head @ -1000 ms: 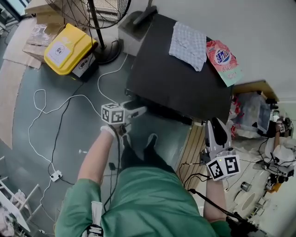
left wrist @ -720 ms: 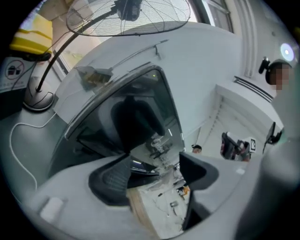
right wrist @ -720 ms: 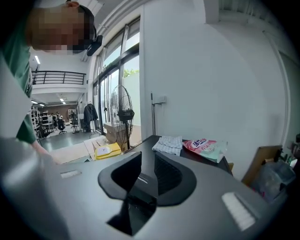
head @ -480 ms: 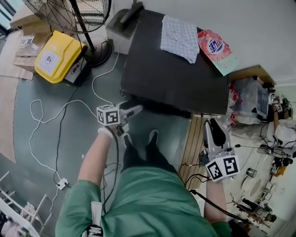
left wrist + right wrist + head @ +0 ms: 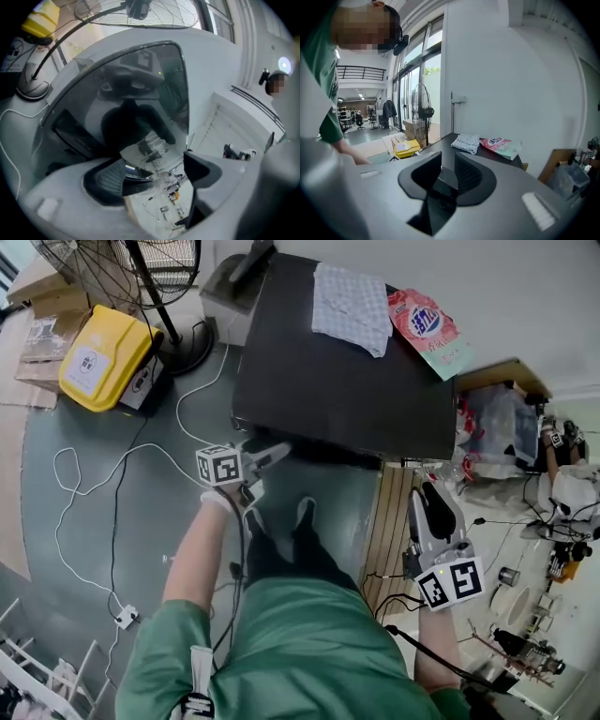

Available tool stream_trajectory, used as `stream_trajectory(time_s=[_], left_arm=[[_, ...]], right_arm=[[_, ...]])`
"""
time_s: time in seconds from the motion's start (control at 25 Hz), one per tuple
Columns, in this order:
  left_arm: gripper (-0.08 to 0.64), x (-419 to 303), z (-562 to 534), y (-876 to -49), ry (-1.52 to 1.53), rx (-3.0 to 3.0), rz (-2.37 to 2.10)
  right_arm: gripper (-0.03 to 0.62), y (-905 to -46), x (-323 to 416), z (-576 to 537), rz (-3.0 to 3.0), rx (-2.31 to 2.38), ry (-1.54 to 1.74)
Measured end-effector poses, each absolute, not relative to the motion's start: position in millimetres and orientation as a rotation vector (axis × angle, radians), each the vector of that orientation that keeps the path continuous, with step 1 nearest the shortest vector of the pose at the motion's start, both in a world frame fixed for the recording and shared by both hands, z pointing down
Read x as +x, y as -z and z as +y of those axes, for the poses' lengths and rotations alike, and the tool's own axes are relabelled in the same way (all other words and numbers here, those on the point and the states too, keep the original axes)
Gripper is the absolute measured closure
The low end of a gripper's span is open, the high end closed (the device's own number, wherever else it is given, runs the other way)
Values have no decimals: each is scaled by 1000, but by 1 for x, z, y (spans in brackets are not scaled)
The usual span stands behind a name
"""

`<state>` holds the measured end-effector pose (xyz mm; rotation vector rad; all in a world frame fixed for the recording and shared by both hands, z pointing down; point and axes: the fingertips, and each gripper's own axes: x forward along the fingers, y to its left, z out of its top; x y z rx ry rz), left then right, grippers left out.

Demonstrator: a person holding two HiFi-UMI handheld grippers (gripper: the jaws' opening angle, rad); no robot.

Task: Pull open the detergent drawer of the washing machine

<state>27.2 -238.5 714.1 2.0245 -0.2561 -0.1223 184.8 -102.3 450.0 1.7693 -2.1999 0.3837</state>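
Just opening, now wide apart: left gripper [image 5: 277, 454], clamping nothing, tips close to the glossy upper left front of the washing machine [image 5: 347, 381]; detergent drawer itself not distinguishable there. Narrowly apart and empty: right gripper [image 5: 433, 498], off the machine's right front corner.

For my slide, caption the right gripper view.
Right gripper, jaws narrowly apart and empty, faces the black washing machine top bearing a cloth and detergent bag.

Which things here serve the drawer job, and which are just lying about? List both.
Job: black-topped washing machine; left gripper at its front edge, jaws just opened wider, nothing gripped between them.

Lying about: checked cloth, pink detergent bag, yellow plastic case, standing fan, white floor cable.
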Motion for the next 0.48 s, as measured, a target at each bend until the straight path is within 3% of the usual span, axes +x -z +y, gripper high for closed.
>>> stream_trajectory(time_s=[0.48], left_arm=[[166,30,-244,-710,315,1899,-297]], right_arm=[[505,-467,178,-84,-2206,1697,-410]])
